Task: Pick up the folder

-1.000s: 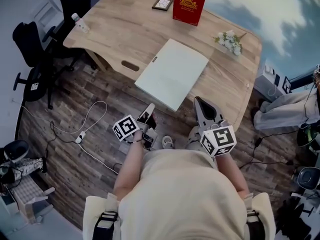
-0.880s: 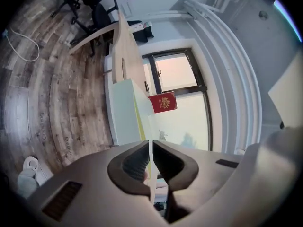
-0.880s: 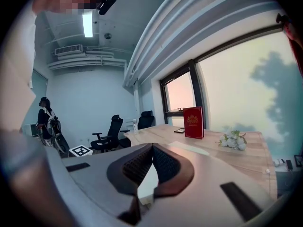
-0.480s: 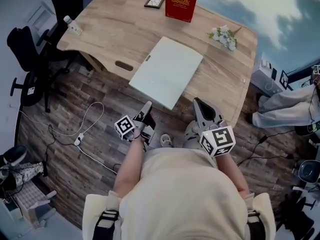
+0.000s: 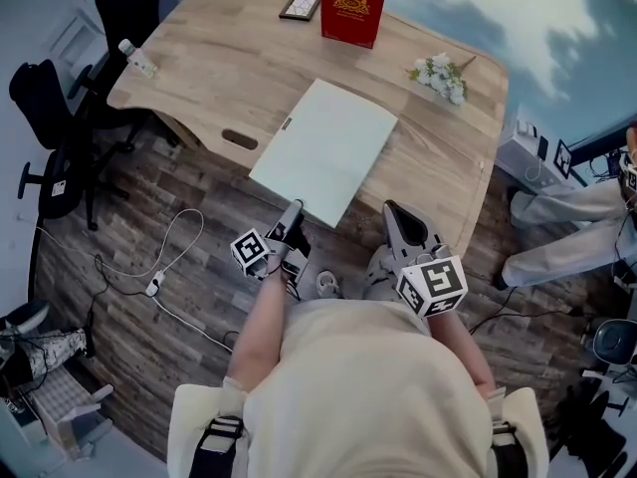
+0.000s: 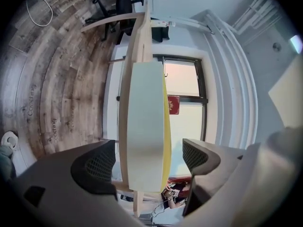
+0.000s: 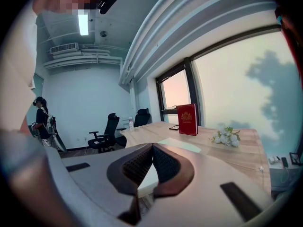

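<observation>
The folder (image 5: 323, 147), pale and flat, lies on the wooden desk (image 5: 219, 58) with its near corner hanging over the front edge. My left gripper (image 5: 295, 210) is turned on its side just below that corner. In the left gripper view the folder (image 6: 144, 126) runs edge-on through the gap of the left gripper (image 6: 149, 162). Its jaws have just been opening, and the pads (image 6: 99, 164) stand clear of the folder on both sides. My right gripper (image 5: 393, 212) hovers by the desk's front edge. The right gripper (image 7: 152, 157) is shut with nothing in it; the folder (image 7: 182, 145) lies beyond it.
A red book (image 5: 350, 8) stands at the desk's far edge beside a small picture frame (image 5: 299, 6). White flowers (image 5: 438, 76) lie at the right, a bottle (image 5: 136, 58) at the left corner. Office chairs (image 5: 50, 118) and a floor cable (image 5: 169, 257) are left; a seated person (image 5: 567, 217) is right.
The left gripper has sunk a little and rolled, ending closer to the folder's overhanging corner. The right gripper has hardly shifted.
</observation>
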{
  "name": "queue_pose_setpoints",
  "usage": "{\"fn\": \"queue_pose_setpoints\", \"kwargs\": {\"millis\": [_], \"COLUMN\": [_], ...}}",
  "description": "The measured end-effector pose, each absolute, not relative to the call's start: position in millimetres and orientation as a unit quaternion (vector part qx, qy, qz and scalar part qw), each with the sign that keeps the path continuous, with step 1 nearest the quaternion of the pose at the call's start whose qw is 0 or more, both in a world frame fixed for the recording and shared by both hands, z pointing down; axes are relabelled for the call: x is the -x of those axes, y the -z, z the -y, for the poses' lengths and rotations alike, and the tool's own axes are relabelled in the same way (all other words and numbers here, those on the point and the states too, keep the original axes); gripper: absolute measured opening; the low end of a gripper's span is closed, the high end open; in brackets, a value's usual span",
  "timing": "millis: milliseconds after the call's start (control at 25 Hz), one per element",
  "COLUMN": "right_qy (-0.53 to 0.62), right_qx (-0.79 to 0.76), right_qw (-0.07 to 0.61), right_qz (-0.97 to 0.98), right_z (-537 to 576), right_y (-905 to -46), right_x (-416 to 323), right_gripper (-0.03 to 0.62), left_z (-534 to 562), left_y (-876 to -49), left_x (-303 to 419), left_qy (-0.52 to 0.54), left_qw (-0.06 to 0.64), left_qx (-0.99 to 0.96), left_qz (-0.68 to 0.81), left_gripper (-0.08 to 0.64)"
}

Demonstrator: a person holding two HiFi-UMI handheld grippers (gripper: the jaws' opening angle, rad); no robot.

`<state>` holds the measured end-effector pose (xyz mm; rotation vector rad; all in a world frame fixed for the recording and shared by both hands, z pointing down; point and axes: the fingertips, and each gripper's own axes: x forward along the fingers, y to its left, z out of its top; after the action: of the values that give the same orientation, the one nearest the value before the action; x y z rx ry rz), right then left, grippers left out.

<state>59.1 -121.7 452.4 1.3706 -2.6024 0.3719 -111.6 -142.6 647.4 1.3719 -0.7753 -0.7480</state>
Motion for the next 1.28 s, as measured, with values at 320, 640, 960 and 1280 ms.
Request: {"fn": "queue_pose_setpoints", "kwargs": {"millis": [320,640,960,1280], "right_qy": [-0.138,-0.141,-0.137,-0.138], "right_qx": [-0.459,-0.456,-0.458,-0.464], "right_qw": [0.094,0.100,0.107,0.116], "right_qz": [0.873,0.873,0.872,0.867], "right_z": [126,133,134,134], "right_y": [-461,-463,-463,-468], "right_x": [-66,-71,-77,-89], "right_gripper": [0.018,0.018,0.018,0.018], "left_z": [167,183,193,203], "left_y": [-649,-653,-662,-660], "left_x": [99,88,85,78], "left_qy": [0.330,0.327,0.319,0.342], "left_qw": [0.636,0.640,0.648,0.653], "left_qx": [-0.610,-0.607,-0.597,-0.591], "left_qz": [0.338,0.339,0.349,0.329], "left_gripper": [0.434,0.437,0.439,0.437]}}
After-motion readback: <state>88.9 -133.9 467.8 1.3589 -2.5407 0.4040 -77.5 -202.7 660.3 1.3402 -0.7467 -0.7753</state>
